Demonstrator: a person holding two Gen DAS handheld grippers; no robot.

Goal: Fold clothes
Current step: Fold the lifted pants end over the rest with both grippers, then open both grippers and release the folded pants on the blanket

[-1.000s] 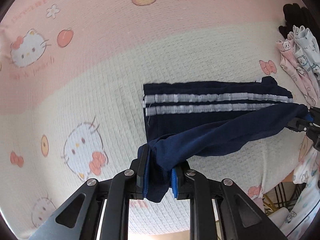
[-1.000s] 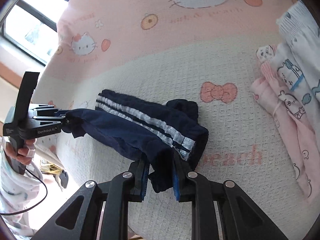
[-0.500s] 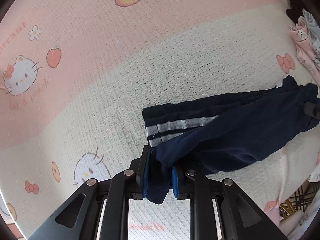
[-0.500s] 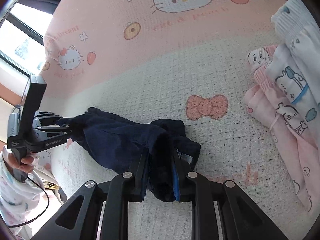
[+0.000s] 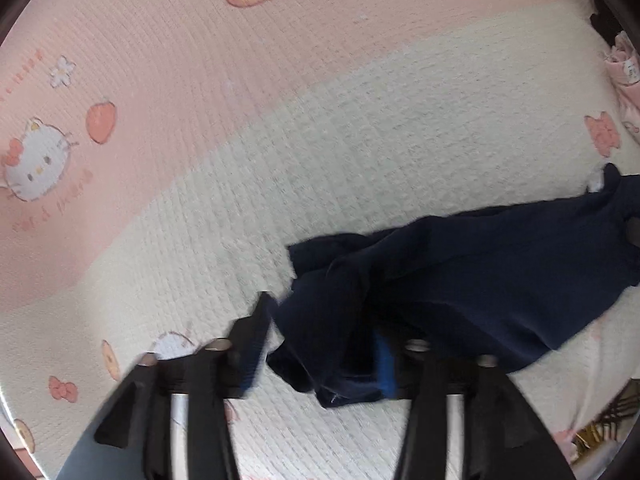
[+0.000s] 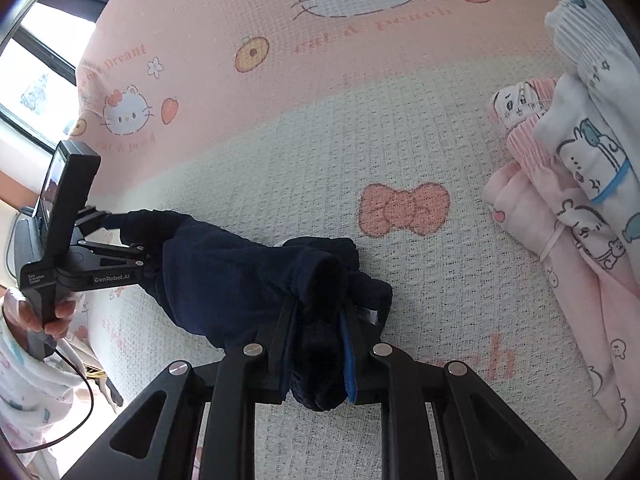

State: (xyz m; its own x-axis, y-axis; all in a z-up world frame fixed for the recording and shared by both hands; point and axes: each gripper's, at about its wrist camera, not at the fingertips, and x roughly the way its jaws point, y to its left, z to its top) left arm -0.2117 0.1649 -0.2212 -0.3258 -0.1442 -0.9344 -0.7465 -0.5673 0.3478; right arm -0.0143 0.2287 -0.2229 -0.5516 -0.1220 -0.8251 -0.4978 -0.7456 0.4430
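1. Navy knit trousers (image 5: 460, 280) lie folded on pink-and-cream quilted bed cover (image 5: 320, 160).
2. Left gripper (image 5: 320, 344): jaws just opened, spread, cloth loose btw. them.
3. Right gripper (image 6: 318, 336) pinches other end.
4. Advice: release right too, lift straight up w/o dragging fold.

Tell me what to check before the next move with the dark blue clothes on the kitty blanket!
1. Left hand-held gripper let go: ok. Its jaws have just been opening, and the navy garment lies loose between them.
2. Right hand-held gripper holding: ok, shut on the garment's other end.
3. White stripes folded inside: ok, none show.
4. Garment flat on the blanket: not ok, it is bunched.
5. Edges lined up: cannot tell.
6. Clear of the pink and white clothes pile: ok, apart.
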